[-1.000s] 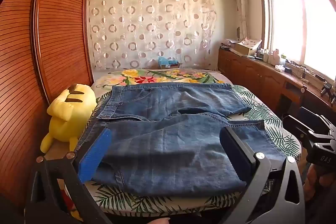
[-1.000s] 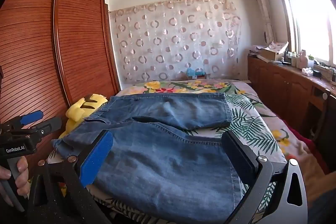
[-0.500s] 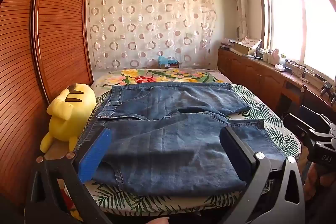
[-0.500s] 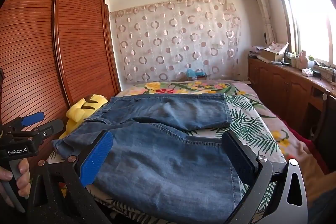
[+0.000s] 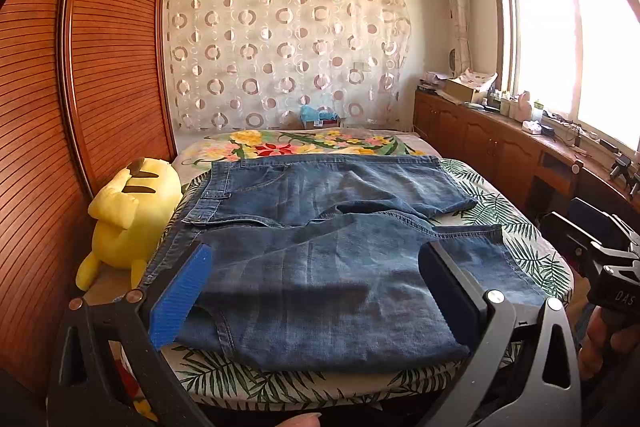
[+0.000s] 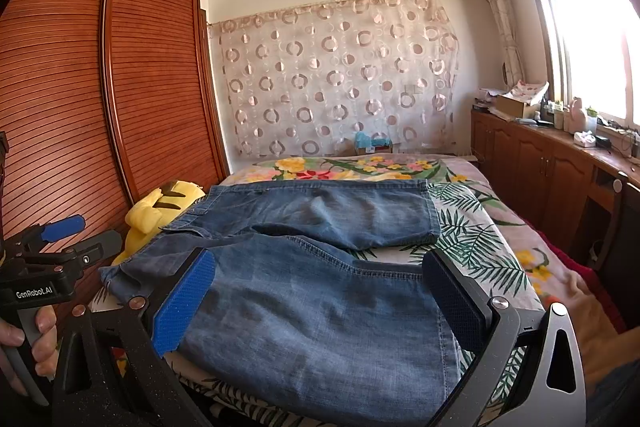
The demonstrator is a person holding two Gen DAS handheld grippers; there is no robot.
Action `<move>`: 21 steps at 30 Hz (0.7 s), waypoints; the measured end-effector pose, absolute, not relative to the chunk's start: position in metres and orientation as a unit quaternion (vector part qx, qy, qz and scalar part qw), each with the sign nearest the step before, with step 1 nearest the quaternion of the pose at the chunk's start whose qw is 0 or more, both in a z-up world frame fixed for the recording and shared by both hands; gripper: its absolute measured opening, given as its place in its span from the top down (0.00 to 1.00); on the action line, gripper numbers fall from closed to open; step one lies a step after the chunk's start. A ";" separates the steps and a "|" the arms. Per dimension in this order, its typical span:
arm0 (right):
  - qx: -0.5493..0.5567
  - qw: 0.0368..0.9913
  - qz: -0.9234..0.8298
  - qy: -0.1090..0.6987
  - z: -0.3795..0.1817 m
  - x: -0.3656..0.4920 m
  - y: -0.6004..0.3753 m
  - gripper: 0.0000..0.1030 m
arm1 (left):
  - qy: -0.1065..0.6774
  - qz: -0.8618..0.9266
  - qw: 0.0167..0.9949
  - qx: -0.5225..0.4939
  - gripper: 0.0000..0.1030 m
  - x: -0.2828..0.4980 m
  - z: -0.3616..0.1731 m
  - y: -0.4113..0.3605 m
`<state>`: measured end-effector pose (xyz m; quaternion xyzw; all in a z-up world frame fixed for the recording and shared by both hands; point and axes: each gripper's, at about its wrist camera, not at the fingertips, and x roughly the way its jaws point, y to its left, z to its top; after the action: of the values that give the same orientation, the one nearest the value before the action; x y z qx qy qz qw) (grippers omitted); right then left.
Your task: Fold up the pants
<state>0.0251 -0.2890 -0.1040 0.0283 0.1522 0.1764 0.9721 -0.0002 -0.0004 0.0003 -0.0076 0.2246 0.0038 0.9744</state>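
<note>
Blue denim pants (image 5: 320,251) lie spread flat on the bed, waistband to the left, both legs running right with the near leg closest to me; they also show in the right wrist view (image 6: 312,267). My left gripper (image 5: 316,291) is open and empty, held above the near edge of the pants. My right gripper (image 6: 320,303) is open and empty, above the near leg. The right gripper shows at the right edge of the left wrist view (image 5: 600,259), and the left gripper at the left edge of the right wrist view (image 6: 60,247).
The bed (image 5: 520,247) has a leaf and flower print sheet. A yellow plush toy (image 5: 128,215) sits at the bed's left edge against the wooden wardrobe (image 5: 80,107). A wooden cabinet (image 5: 500,147) with clutter runs along the right under the window.
Both grippers have shifted very slightly; the pants have not moved.
</note>
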 end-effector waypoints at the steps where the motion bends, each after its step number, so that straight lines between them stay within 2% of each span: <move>1: 0.029 0.972 0.177 0.153 -0.103 0.025 -0.289 0.00 | 0.225 0.004 0.974 -0.008 0.00 -0.001 0.001 0.000; 21: 0.029 0.973 0.175 0.150 -0.104 0.025 -0.288 0.00 | 0.224 0.002 0.974 -0.010 0.00 -0.001 0.004 -0.002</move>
<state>0.0246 -0.2877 -0.1041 0.0287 0.1500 0.1752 0.9726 -0.0015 -0.0024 0.0036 -0.0105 0.2243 0.0016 0.9745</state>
